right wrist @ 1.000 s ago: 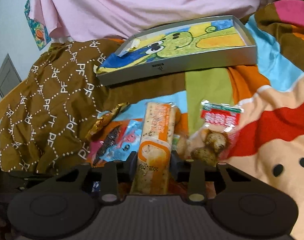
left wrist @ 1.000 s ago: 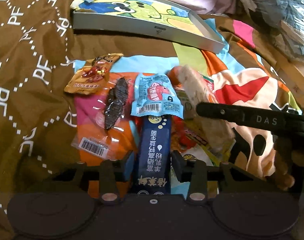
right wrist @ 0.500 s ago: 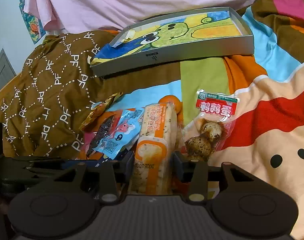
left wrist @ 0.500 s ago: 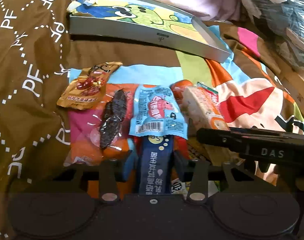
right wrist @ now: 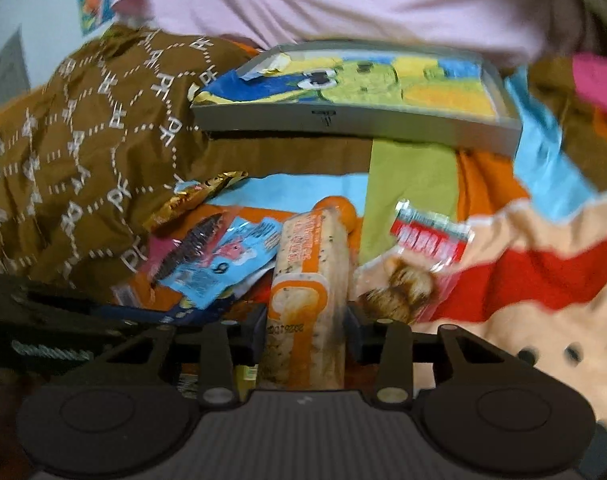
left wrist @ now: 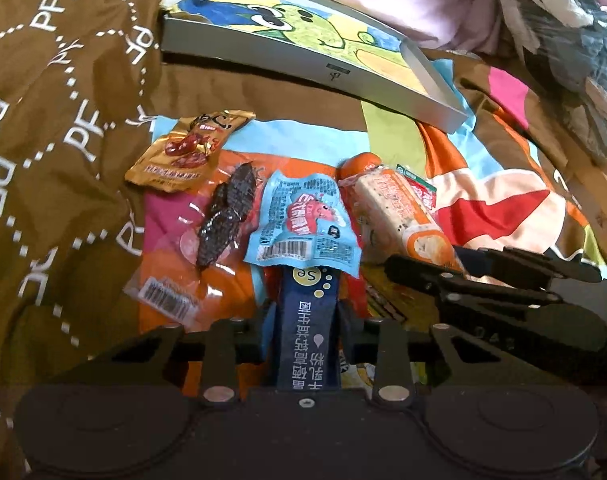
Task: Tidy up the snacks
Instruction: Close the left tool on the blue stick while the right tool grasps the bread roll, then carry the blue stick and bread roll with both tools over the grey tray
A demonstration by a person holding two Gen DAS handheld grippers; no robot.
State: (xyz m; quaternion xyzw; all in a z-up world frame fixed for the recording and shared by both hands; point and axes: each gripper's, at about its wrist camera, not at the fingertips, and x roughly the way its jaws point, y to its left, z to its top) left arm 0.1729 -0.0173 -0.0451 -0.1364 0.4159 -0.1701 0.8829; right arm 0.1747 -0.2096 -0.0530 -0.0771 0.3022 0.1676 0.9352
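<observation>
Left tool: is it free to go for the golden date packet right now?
Probably not yet: the left tool is shut on the dark blue stick sachet. The golden date packet itself lies uncovered, ahead to the left.

Brown cloth [left wrist: 63,128] repeats "PF"; navy sachet [left wrist: 308,320] shows "Se"; other print unreadable.

Patterned bedspread [left wrist: 483,208], snack packets [left wrist: 303,220], shallow tray [left wrist: 303,56]

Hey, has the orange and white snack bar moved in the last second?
Yes. The snack bar has drawn back toward the camera, uncovering the orange ball beyond its far tip.
</observation>
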